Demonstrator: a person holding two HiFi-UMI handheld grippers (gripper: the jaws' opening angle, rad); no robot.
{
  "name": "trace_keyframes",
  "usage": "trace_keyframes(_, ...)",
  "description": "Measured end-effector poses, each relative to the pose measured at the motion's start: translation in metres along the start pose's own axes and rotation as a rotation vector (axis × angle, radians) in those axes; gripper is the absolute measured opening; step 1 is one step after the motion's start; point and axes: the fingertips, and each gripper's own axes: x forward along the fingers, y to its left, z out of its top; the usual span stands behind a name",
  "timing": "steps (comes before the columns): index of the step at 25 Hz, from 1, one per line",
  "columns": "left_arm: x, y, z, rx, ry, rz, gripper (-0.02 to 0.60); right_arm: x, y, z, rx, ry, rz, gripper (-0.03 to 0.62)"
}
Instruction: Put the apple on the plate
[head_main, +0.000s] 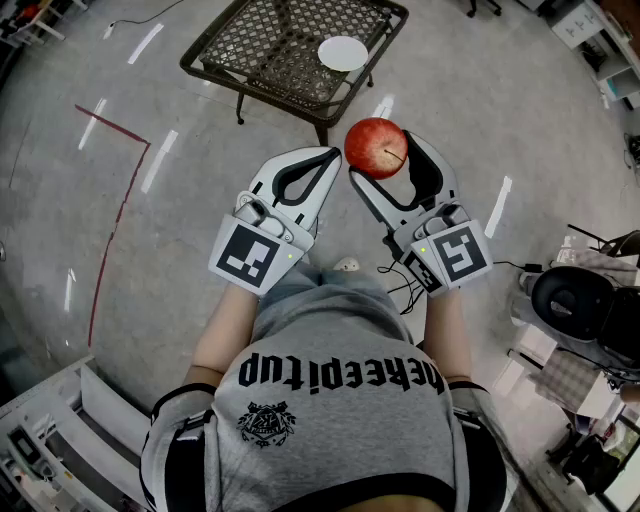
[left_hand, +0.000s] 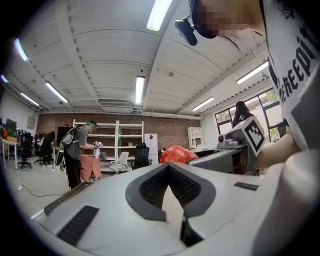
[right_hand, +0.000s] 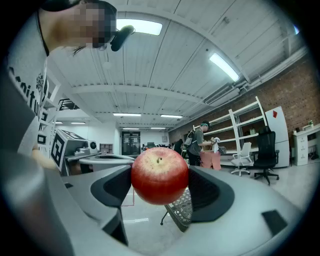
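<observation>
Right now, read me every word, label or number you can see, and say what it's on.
"hekeepitup": across the grey shirt, upside down in the head view; a letter before it may be hidden.
Emblem below it: lettering too small to read.
Square markers on the cubes: patterns, no words.

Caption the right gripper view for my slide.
Right tongs clamp a red apple in mid-air, a metal mesh table on the floor beyond.

Grey floor (head_main: 180, 230), mesh tbl (head_main: 280, 50), brick wall (left_hand: 175, 131)
</observation>
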Motion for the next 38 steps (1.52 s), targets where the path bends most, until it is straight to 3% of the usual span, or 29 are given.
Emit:
trace_keyframes(21,0.007,-0.001,-0.008,-0.012,0.002,0.041,0.018,-0.001,-0.004,-0.012,0.018,0.0,0.043,0.356)
trace_keyframes(29,0.029,-0.019,-0.01,-0.018,0.014,0.014,0.018,-0.019,-0.024,-0.012,0.032,-0.003,0.045,0.362)
trace_keyframes(38,0.056,0.022,-0.005,-0.002,-0.047,-0.035,0.018,0.013,-0.046,-0.011,-0.003,0.013,-0.02,0.362)
